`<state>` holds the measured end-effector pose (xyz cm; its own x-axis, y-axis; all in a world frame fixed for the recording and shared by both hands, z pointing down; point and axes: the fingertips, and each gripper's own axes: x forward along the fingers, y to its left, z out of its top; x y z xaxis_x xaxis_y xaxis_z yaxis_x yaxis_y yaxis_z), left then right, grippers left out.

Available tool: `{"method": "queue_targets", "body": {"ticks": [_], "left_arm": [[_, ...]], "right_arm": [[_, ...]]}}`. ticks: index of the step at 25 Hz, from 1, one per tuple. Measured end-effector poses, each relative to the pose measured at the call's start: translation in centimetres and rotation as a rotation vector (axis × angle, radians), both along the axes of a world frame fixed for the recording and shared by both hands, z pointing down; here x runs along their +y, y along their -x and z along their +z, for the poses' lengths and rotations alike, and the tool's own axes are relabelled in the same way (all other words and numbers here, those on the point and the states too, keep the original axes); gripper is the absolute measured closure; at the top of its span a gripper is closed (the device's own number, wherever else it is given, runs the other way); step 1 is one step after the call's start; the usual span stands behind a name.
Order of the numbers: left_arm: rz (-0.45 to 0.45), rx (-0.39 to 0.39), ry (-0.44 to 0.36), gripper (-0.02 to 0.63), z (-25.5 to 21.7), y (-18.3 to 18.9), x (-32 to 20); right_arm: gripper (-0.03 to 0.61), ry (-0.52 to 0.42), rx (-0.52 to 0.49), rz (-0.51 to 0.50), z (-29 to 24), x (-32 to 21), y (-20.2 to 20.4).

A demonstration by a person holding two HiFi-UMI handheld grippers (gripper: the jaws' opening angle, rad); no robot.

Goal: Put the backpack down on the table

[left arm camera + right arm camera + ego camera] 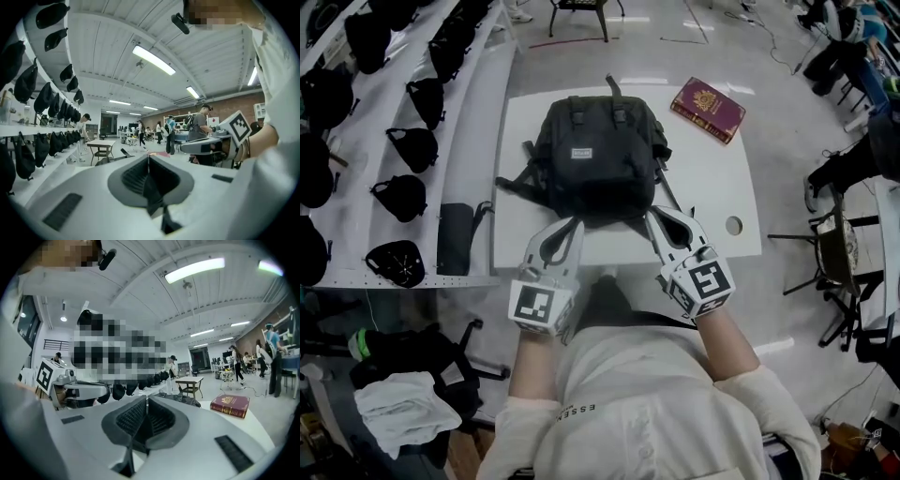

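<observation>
Though illegible, label [581, 153] on backpack [609, 183]

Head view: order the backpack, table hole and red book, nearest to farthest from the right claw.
1. Backpack, just ahead-left of the right claw.
2. Hole, to its right.
3. Book, farther back on the right.

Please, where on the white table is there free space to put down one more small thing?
The widest bare patch of the table lies right of the backpack, between the red book and the round hole. A smaller one is the far left corner, beyond the straps. The near edge is crowded: the left gripper and right gripper hover there.
</observation>
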<state>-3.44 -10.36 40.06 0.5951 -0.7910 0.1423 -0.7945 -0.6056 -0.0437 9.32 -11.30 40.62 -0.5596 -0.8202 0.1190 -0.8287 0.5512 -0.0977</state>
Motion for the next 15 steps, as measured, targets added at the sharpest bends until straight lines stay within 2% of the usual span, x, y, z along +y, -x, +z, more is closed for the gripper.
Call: {"method": "queue_targets", "body": {"ticks": [5, 15], "left_arm": [[0.023, -0.013, -0.035, 0.611, -1.8, 0.2, 0.0], [0.052, -0.021, -0.113, 0.611, -5.3, 0.5, -0.4]], "right_arm": [[0.563, -0.052, 0.005, -0.018, -2.4, 0.5, 0.1], [0.565, -0.099, 0.032, -0.033, -5.1, 0.4, 1.0]]}}
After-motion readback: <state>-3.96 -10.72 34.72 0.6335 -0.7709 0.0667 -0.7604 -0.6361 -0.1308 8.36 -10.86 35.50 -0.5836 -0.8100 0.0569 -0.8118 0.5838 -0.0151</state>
